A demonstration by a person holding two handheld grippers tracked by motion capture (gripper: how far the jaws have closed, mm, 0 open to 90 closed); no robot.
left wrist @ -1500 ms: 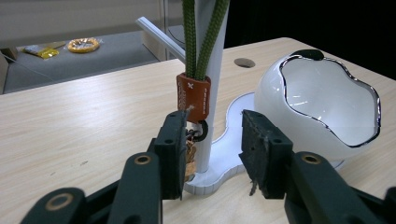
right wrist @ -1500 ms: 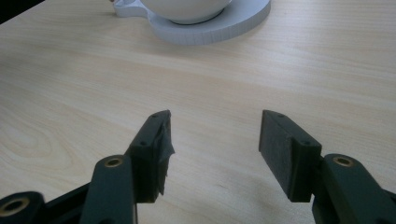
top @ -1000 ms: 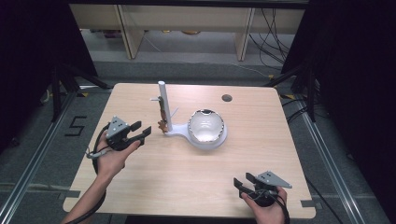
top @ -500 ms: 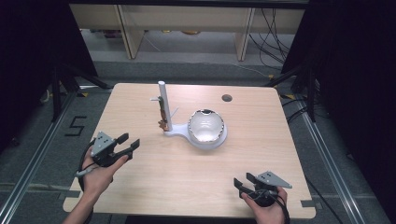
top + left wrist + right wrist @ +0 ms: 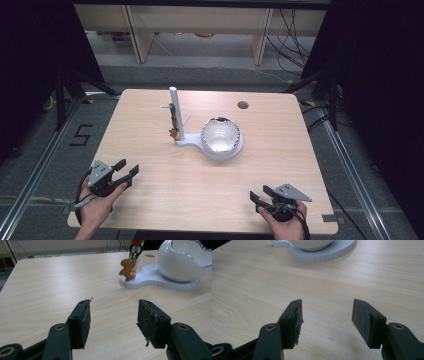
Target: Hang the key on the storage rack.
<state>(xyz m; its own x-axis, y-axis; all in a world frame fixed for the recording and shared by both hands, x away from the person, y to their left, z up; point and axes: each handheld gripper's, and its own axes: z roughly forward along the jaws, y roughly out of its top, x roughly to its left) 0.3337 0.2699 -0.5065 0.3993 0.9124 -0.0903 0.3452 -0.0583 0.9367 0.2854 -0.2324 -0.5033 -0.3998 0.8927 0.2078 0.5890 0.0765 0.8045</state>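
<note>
**Claws sitting open at the near edge, white stand in the middle**

Desk of pale wood is carrying one landmark, a white stand with a flat figure-eight base sitting near its centre. A white post is rising upright from the left lobe of that base, and a white bowl with a rounded, egg-like shell and a dark scalloped rim is resting on the right lobe. A small brown gingerbread-man charm is hanging from a dark ring on the post, dangling low and just beside the base; whether it is touching the base cannot be told. Beyond the stand, towards the far edge, a small dark round hole is showing in the wood.

Left claw is hovering well apart from the stand, towards the near left corner, held in a hand coming in from the bottom. Its jaws are standing wide with nothing between them but bare wood, and they are pointing towards the stand, with the charm and bowl lying ahead in the left gripper view.

Right claw is sitting towards the near right corner, also well apart from the stand, gripped by the other hand. Its jaws are spread wide and empty too, aimed leftward across the wood, with the base of the stand lying ahead in the right gripper view.
</note>
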